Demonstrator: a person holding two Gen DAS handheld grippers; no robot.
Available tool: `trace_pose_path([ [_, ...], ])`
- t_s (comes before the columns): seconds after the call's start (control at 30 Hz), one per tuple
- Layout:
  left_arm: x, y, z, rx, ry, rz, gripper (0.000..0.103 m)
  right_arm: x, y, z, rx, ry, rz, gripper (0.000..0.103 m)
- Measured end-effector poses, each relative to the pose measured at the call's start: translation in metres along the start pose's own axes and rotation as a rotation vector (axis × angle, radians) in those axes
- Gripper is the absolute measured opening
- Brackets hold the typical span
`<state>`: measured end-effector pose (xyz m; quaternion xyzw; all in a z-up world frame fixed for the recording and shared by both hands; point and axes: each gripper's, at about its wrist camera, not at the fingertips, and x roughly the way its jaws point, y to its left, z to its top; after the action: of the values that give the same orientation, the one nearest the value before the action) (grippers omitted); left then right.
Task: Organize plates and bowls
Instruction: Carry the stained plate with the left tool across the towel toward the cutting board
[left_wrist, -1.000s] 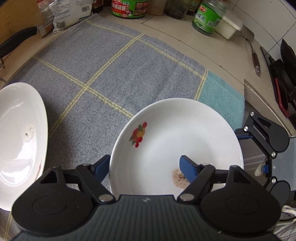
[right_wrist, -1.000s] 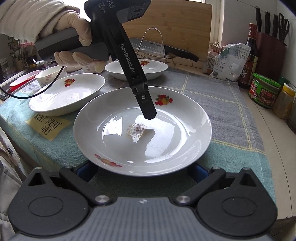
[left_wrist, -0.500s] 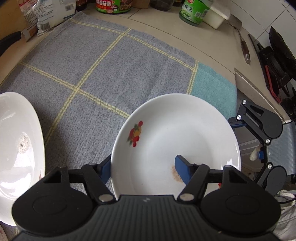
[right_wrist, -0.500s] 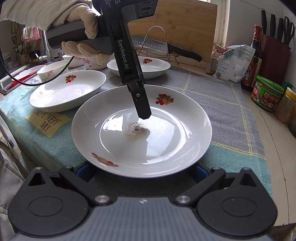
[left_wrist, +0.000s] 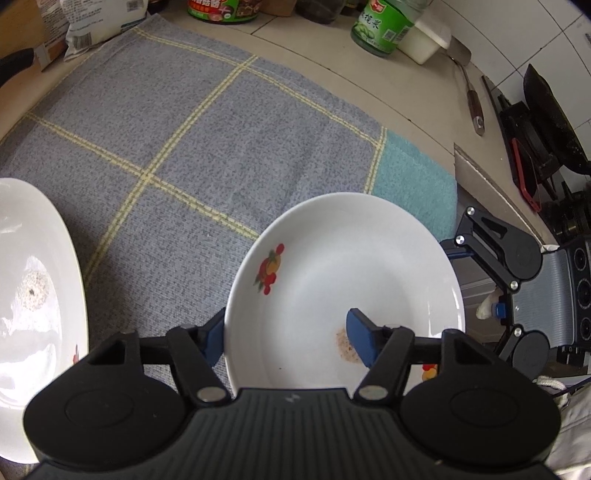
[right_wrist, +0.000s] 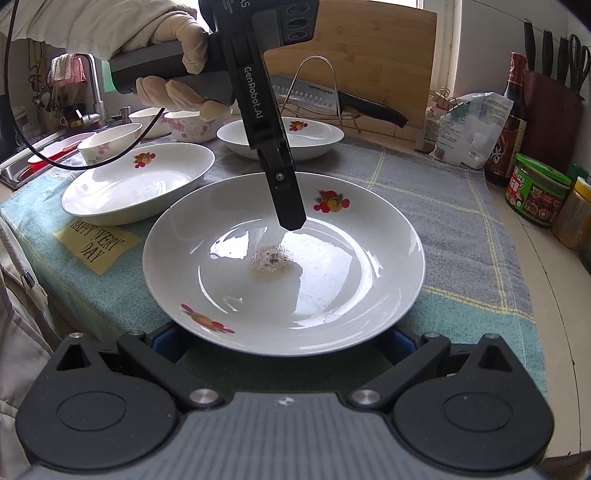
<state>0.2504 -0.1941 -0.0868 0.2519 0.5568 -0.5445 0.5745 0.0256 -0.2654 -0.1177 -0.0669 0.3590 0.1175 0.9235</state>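
Note:
A white plate with fruit prints and a food stain (right_wrist: 284, 266) is held above the checked cloth; it also shows in the left wrist view (left_wrist: 343, 280). My left gripper (left_wrist: 286, 334) straddles its rim, one finger (right_wrist: 284, 192) inside the plate, one outside, jaws apart. My right gripper (right_wrist: 284, 345) is wide open with the plate's near edge over its fingers, which are mostly hidden. A second fruit-print plate (right_wrist: 140, 181) lies to the left, a third (right_wrist: 284, 138) behind.
Small flowered bowls (right_wrist: 110, 142) stand by the sink at far left. A knife on a wire rack (right_wrist: 325, 92) and a cutting board are behind. Jars (right_wrist: 537, 194) and bottles line the right counter. A yellow note (right_wrist: 96, 242) lies on the cloth.
The plate has come up off the cloth and nearer the right gripper. The left gripper's finger inside the plate has risen with it.

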Motion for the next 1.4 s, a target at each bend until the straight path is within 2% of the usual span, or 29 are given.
trace_pose_path([
  [0.57, 0.001, -0.003, -0.001, 0.033, 0.010, 0.022, 0.063, 0.000, 0.000, 0.004, -0.006, 0.028, -0.008, 0.103],
  [1.1, -0.010, -0.002, 0.007, 0.030, -0.031, 0.023, 0.063, 0.000, -0.006, 0.013, -0.012, 0.043, -0.010, 0.103],
  [1.4, -0.015, 0.001, 0.023, 0.021, -0.064, 0.038, 0.063, 0.001, -0.025, 0.022, -0.022, 0.042, -0.001, 0.103],
])
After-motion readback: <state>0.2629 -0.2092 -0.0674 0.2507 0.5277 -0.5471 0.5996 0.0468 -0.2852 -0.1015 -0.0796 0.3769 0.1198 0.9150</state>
